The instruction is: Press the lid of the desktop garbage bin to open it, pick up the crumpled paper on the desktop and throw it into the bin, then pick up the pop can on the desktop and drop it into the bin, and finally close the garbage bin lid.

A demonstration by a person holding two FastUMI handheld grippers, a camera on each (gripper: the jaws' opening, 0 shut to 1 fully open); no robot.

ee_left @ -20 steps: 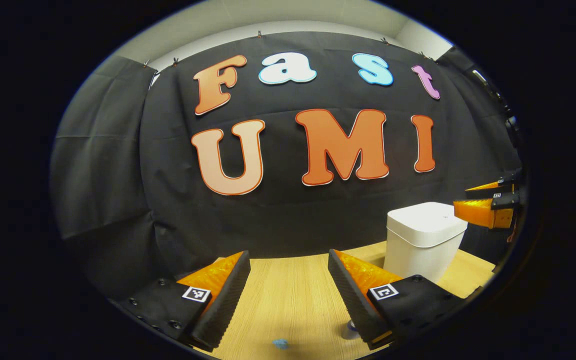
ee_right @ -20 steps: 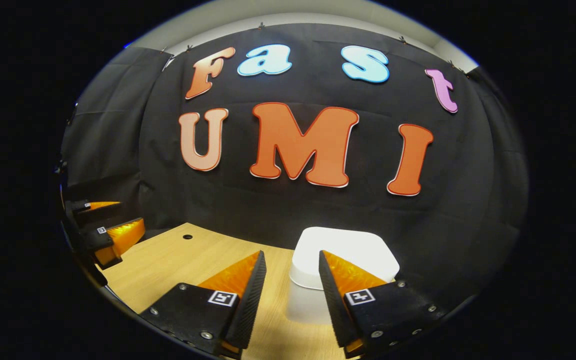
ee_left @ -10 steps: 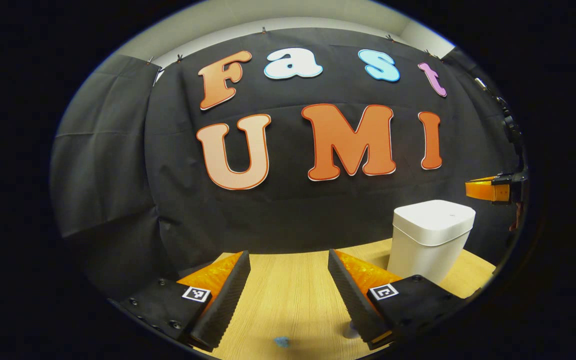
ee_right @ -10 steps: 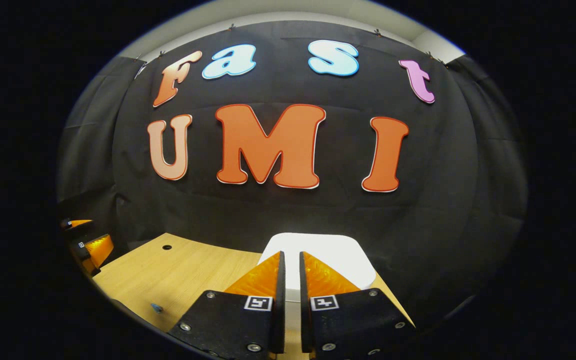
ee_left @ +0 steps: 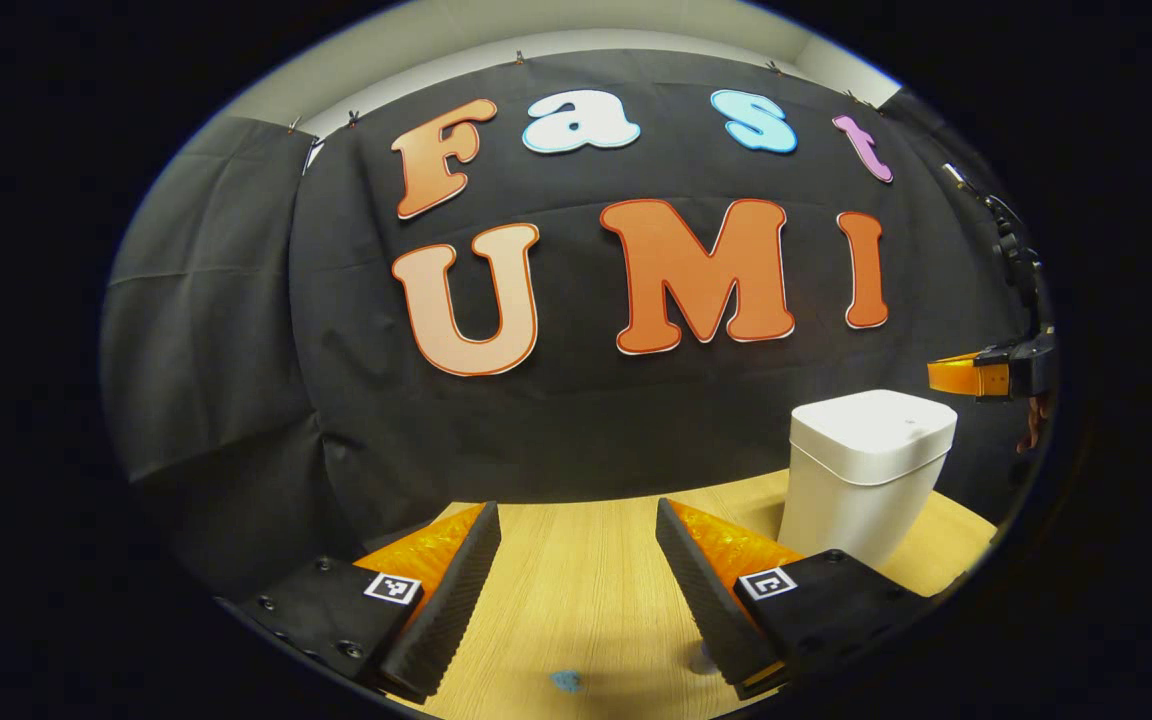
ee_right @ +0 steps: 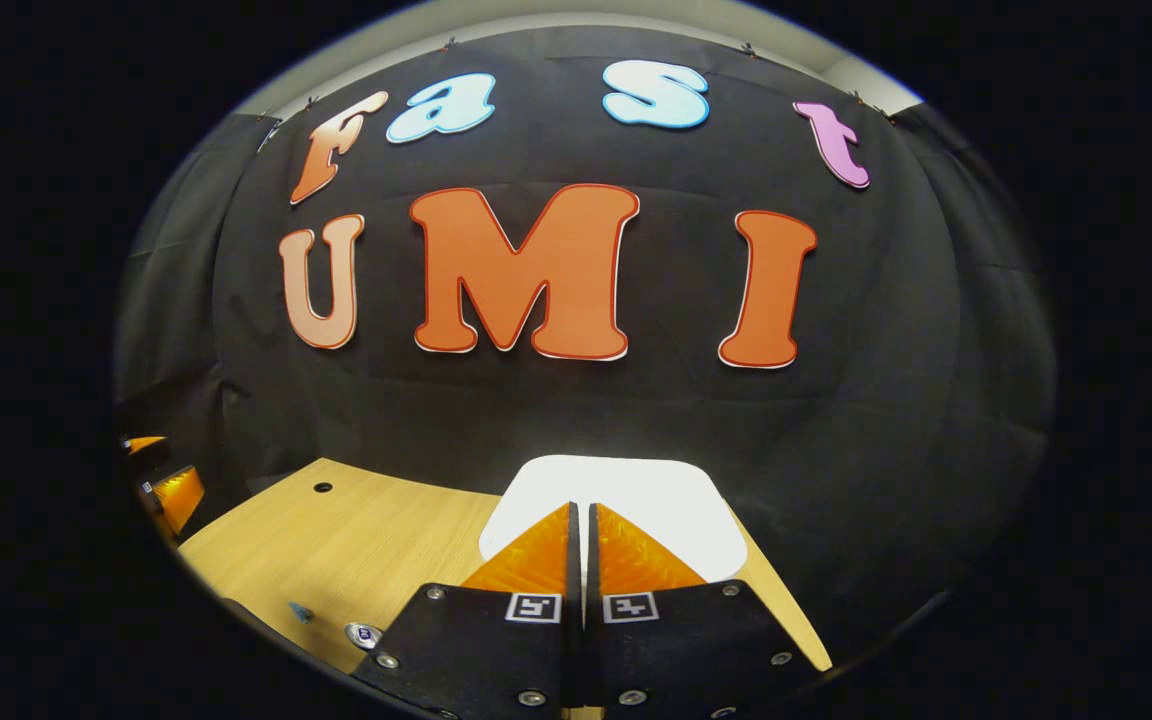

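the wooden desk (ee_left: 586,580) carries the white bin (ee_left: 866,470) on its right part, in front of the black cloth wall (ee_left: 576,430), lid (ee_right: 616,495) down. the left gripper (ee_left: 576,590) is held low and level over the desk, pointing at the wall, jaws wide apart with nothing between them. the right gripper (ee_right: 581,545) sits above the bin's lid, jaws drawn almost together with nothing gripped; in the left gripper view it shows at the far right edge (ee_left: 981,375), above and just beside the bin. a second ago its jaws stood well apart, and the lid now sits more squarely under them. the left gripper has hardly moved. a can top (ee_right: 363,634) and a small blue speck (ee_left: 564,681) lie on the desk. square black-and-white markers on the fingers carry no readable writing.
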